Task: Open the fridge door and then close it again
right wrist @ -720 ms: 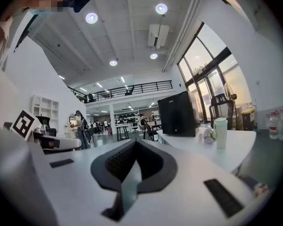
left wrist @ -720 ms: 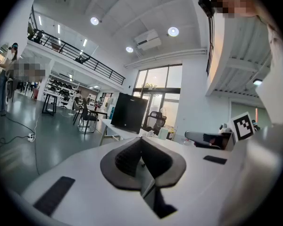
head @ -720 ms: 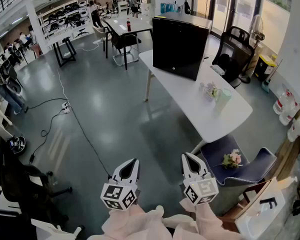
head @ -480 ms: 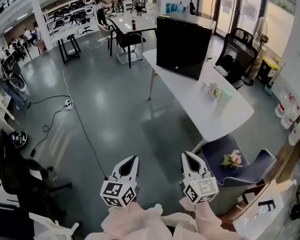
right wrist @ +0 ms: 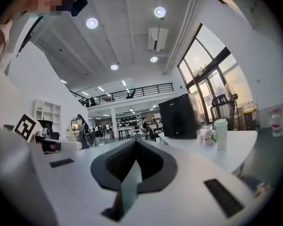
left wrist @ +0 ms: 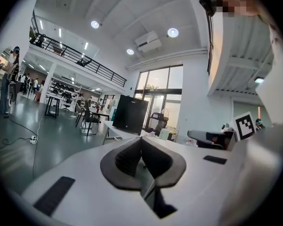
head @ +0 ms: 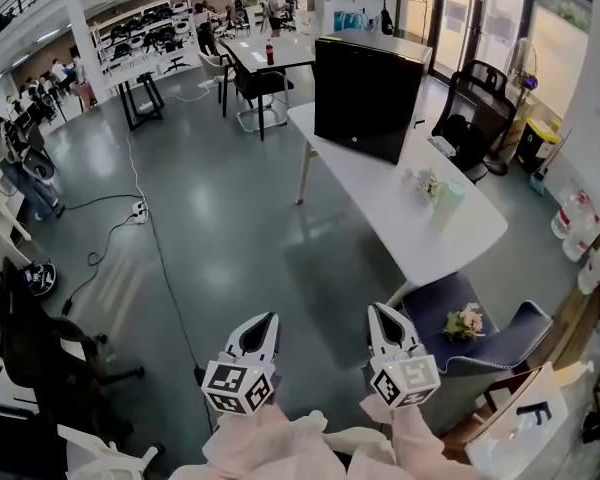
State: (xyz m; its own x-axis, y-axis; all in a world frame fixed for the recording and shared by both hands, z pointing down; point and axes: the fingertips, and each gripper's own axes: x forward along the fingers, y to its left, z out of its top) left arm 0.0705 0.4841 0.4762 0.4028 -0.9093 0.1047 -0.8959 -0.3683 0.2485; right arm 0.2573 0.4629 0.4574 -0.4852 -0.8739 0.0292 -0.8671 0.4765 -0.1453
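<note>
The fridge (head: 365, 98) is a small black box with its door closed, standing at the far end of a white table (head: 450, 243). It also shows far off in the left gripper view as the fridge (left wrist: 131, 114) and in the right gripper view as the fridge (right wrist: 179, 117). My left gripper (head: 262, 324) and right gripper (head: 383, 315) are held side by side, low in the head view and well short of the table. Both point level toward the room. Each is shut with nothing between its pads, as the left gripper (left wrist: 140, 140) and right gripper (right wrist: 134, 142) show.
A pale green cup (head: 447, 190) and a small flower bunch (head: 420, 181) stand on the table. A blue armchair (head: 485, 343) with a bouquet sits at the near right. A black office chair (head: 470, 103) is behind the table. A cable (head: 160, 258) crosses the grey floor.
The head view has shifted slightly, so the room sits a bit differently in frame. Both grippers keep their places and stay shut.
</note>
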